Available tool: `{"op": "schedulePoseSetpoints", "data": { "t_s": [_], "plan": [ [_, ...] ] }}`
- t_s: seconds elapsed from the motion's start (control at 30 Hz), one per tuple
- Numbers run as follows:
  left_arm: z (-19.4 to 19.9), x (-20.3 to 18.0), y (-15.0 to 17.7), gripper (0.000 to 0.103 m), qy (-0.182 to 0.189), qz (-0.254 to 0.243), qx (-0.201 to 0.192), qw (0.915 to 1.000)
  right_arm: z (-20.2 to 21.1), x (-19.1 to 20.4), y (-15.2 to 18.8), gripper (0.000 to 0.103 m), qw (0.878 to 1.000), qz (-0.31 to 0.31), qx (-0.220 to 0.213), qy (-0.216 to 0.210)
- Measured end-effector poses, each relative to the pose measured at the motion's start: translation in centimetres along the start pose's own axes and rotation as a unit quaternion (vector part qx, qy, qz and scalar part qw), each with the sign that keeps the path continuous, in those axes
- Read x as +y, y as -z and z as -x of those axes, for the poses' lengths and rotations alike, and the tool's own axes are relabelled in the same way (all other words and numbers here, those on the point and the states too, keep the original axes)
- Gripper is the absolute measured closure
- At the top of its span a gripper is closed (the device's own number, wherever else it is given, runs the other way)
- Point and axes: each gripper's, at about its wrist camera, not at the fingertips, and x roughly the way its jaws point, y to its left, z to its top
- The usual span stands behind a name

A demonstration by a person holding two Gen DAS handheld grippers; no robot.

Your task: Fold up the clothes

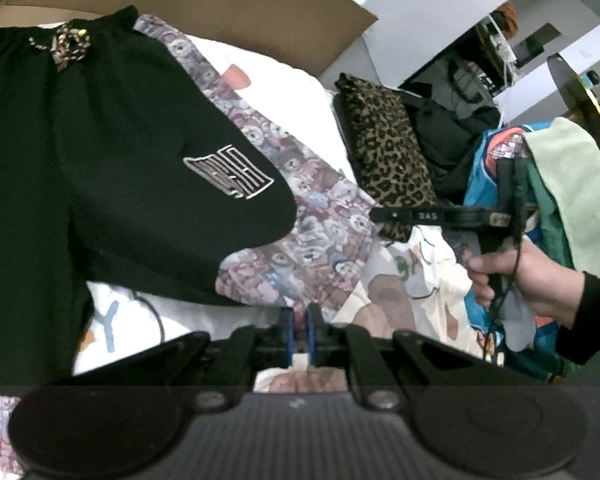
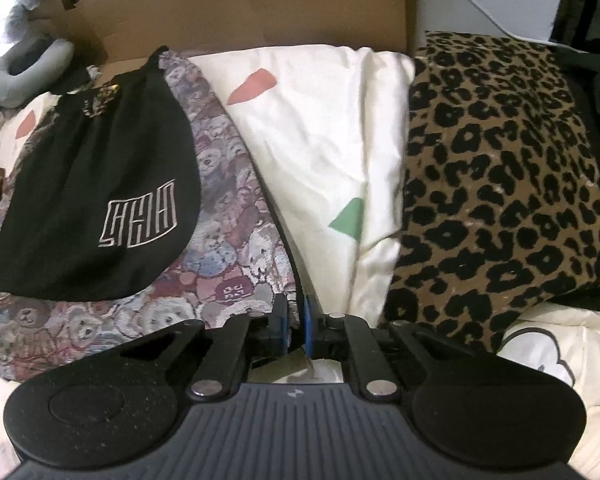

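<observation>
On the teddy-bear fabric lay black shorts, soft, light (likely floppy), best taken at the waistband. Left gripper and right gripper were nearly closed; what they pinched I could not tell.

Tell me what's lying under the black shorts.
The black shorts lie on a teddy-bear print fabric, which spreads over a cream sheet. The part of the print directly beneath the shorts is covered.

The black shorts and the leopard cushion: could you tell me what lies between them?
In the right wrist view, the teddy-bear fabric under the black shorts comes first, then white bedding, up to the leopard cushion.
</observation>
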Motion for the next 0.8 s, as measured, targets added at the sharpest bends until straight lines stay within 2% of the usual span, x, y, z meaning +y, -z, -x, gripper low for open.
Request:
{"op": "schedulePoseSetpoints", "data": {
  "t_s": [0.1,0.27,0.37,0.5,0.7,0.77,0.8],
  "plan": [
    [-0.4,0.3,0.2,0.095,-0.005,0.002,0.004,1.0000,-0.5,-0.5,-0.3,0.097,1.000,-0.001,0.002,0.015],
    [-2.0,1.8,1.1,0.094,-0.036,0.014,0.030,0.9988,-2.0,-1.2,-0.9,0.097,0.999,-0.003,0.011,0.034],
    [-2.9,2.7,1.6,0.090,-0.055,0.021,0.046,0.9972,-2.6,-1.3,-1.2,0.097,0.999,-0.001,0.013,0.039],
    [-3.9,4.1,2.5,0.075,-0.079,0.031,0.059,0.9946,-2.8,-1.3,-1.5,0.097,0.999,0.002,0.012,0.040],
    [-5.1,5.5,3.3,0.069,-0.090,0.056,0.072,0.9918,-2.9,-1.3,-1.4,0.097,0.999,0.008,0.016,0.041],
    [-5.9,6.0,3.4,0.062,-0.092,0.070,0.081,0.9900,-2.9,-1.3,-1.2,0.097,0.999,0.008,0.017,0.042],
    [-6.3,6.2,3.5,0.052,-0.093,0.077,0.086,0.9890,-2.8,-1.2,-1.1,0.097,0.999,0.008,0.018,0.042]
  ]
}}
